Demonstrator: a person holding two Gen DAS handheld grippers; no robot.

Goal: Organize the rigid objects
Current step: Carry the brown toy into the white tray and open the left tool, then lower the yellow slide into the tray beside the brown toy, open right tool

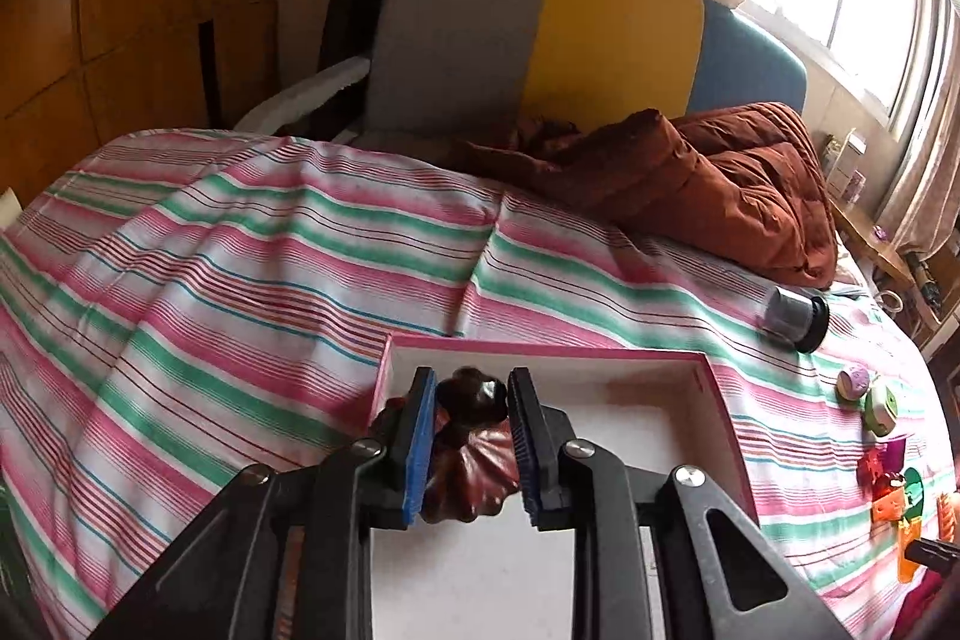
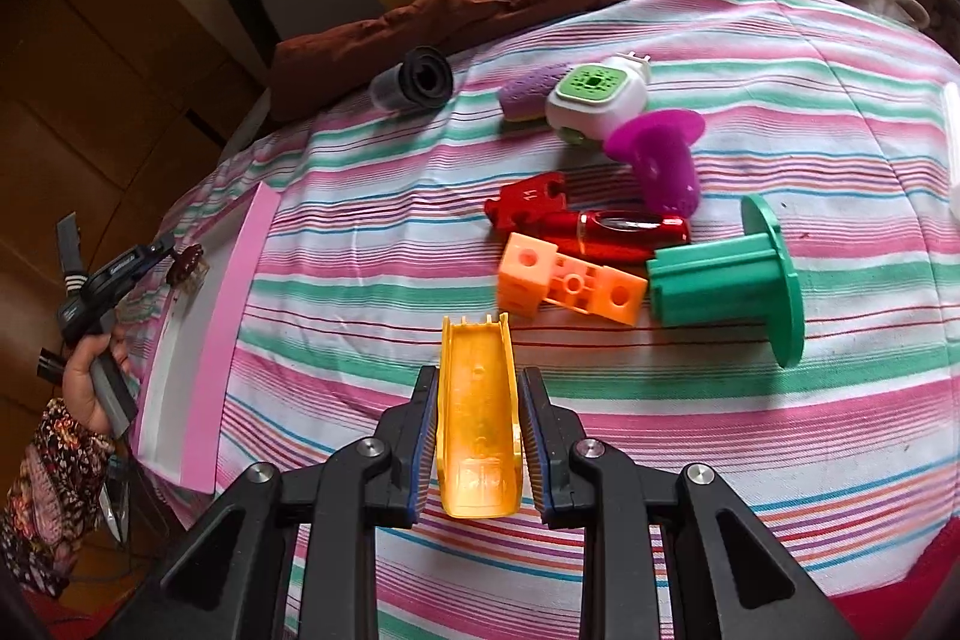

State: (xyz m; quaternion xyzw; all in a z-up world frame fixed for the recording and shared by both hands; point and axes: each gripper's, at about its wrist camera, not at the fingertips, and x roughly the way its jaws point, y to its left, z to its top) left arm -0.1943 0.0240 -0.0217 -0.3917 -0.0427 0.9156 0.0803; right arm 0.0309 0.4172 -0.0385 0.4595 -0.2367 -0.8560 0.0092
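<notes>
Left gripper (image 1: 471, 451), jaws part-open over the near corner of the pink-rimmed box (image 1: 723, 400); a dark brown fluted ornament (image 1: 474, 472) lies between the pads, touching the left pad, the right pad seemingly clear. Risk: the ornament sits at the box's edge and could cling to the left pad or tip outside the rim on withdrawal. Right gripper (image 2: 474, 436), jaws closed on a yellow plastic shell (image 2: 477, 424), held above the striped bedsheet (image 2: 780, 430); its slick curved walls could slip if the grip loosens. Both grippers point steeply downward. Beyond lie an orange block (image 2: 570, 286), green spool (image 2: 726, 286), red toy (image 2: 591, 226) and purple cup (image 2: 657, 154), still unsorted.
</notes>
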